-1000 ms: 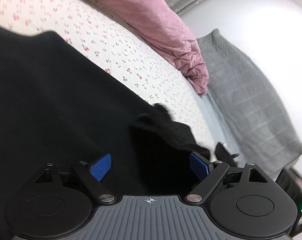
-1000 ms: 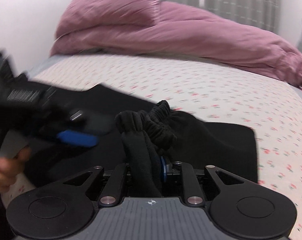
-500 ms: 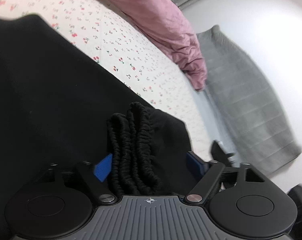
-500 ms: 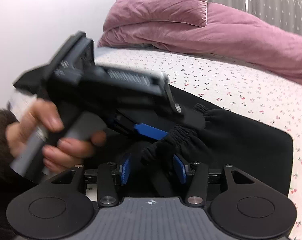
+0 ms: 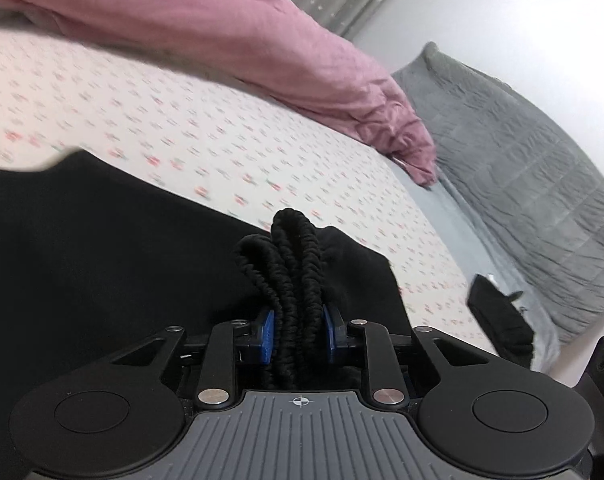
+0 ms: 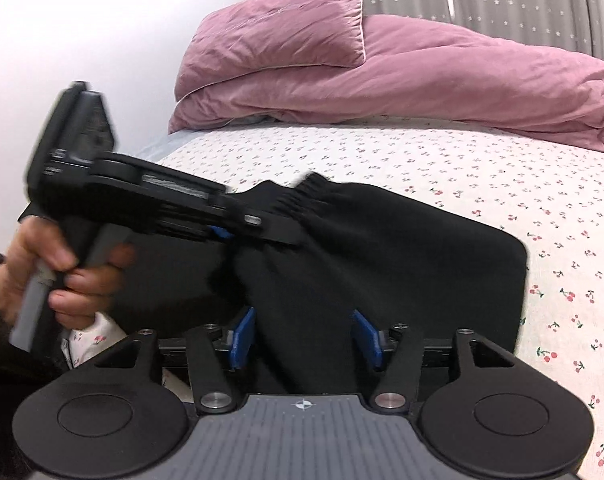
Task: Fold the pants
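Since a second ago: left claw (image 5: pixel 297 332) now clamped on gathered elastic waistband (image 5: pixel 289 248) of black fabric pants (image 6: pixel 382 248); right claw (image 6: pixel 304 338) released, pads apart. Pants spread ahead on cherry-print bed sheet (image 6: pixel 502 168). Handover step; next, regrip for fold.

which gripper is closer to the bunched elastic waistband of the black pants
Left. The left gripper is shut on the waistband, pinching its gathers. The right gripper hangs open farther down the pants, short of that band.
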A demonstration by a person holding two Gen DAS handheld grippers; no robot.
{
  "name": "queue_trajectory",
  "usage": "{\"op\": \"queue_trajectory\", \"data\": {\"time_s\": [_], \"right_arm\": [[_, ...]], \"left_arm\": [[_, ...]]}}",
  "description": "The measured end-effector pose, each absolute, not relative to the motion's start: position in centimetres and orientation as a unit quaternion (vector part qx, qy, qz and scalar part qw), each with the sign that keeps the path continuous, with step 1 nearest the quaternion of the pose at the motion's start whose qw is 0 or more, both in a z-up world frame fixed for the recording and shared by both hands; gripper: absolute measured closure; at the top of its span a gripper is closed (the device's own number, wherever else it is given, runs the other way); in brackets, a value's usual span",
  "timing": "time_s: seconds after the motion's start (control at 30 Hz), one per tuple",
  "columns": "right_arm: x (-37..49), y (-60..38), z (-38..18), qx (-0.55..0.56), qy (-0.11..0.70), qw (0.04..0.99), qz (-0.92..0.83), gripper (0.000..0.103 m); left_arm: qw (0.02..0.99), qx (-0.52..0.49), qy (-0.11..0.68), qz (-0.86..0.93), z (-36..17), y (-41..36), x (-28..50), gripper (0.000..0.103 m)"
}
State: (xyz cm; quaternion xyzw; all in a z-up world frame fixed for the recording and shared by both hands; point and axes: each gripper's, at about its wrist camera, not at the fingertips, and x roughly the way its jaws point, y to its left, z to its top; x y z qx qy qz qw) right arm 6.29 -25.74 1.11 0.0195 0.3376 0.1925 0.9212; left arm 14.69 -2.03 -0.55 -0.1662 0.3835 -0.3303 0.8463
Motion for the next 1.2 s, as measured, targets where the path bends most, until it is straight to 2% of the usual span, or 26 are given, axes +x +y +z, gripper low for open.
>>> {"op": "queue_trajectory", "data": {"time_s": [0.43, 0.77, 1.2], "right_arm": [[10.3, -22.1, -0.4, 0.012, 0.346, 0.919, 0.187, 0.039], [11.7, -18.9, -1.3, -0.01, 0.348, 0.912, 0.217, 0.038], [12.2, -17.8, -2.0, -0.019, 0.348, 0.91, 0.226, 0.034]], "left_arm": [[0.878, -0.191, 0.382, -0.219, -0.1, 12.1, 15.4, 0.082], [0.907, -0.21, 0.344, -0.125, 0.2, 21.4, 14.7, 0.082], [0.926, -0.197, 0.318, -0.049, 0.2, 26.1, 13.9, 0.081]]}}
